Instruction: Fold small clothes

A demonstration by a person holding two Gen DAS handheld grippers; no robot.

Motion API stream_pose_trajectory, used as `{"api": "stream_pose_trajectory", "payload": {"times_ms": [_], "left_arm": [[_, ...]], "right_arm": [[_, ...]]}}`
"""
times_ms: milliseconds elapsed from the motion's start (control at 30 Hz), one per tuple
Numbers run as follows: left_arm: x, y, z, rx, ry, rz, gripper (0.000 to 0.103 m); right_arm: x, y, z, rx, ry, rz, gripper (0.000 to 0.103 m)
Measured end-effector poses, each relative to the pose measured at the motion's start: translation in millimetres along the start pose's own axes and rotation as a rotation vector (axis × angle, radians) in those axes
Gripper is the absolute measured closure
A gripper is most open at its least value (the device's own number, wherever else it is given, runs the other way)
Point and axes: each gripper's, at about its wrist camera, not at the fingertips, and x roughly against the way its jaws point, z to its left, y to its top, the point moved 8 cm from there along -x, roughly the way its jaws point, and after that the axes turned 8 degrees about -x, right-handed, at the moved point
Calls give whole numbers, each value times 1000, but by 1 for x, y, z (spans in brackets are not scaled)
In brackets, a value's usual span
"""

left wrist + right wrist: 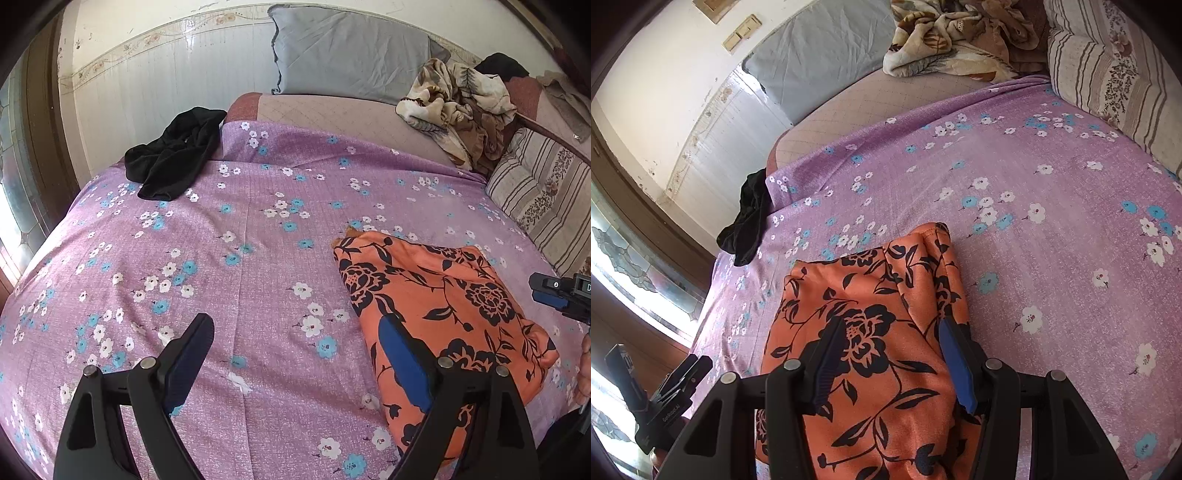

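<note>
The orange floral garment (pixel 436 295) sits lower right in the left wrist view, already folded into a compact block on the purple flowered bedsheet (pixel 240 258), probably kept near the bed edge so both tools reach it. The right gripper (pixel 890 354) has its jaws half-spread over the fabric at bottom centre of its own view; can't tell if the pads actually press it. The left gripper (pixel 295 365) is spread wide, one finger over the garment's edge, nothing held. A black garment (pixel 173 155) waits upper left, likely next. No containers anywhere, just a grey pillow (pixel 347 51) up top.
</note>
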Motion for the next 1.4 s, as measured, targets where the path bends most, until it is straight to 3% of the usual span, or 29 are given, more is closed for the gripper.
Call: {"api": "stream_pose_trajectory", "payload": {"times_ms": [333,600,733,833,1000,1133,1233,1300,1367,1400], "left_arm": [[-12,-8,-15,-44,-20,42,12],[-44,-17,-57,-10,-285,188,12],[-59,-20,-71,7,-361,211,12],[-61,-23,-79,51,-458,229,12],[-66,-27,-85,107,-533,257,12],[-69,-26,-89,143,-595,274,13],[-66,-24,-94,134,-595,265,25],[-62,-21,-94,118,-581,240,43],[-58,-16,-94,104,-557,212,55],[-56,-14,-92,99,-549,198,60]], "right_arm": [[2,3,-15,-16,-9,24,44],[-12,-2,-33,-92,-2,121,40],[-15,1,-45,-139,-16,131,40],[-20,2,-52,-165,-24,150,40],[-46,-15,-54,-256,61,307,39],[-63,-33,-44,-314,163,406,32],[-66,-39,-32,-251,140,384,33],[-64,-40,-20,-151,90,339,42],[-59,-40,-8,-50,46,291,58],[-55,-39,-2,-12,33,264,61]]}}
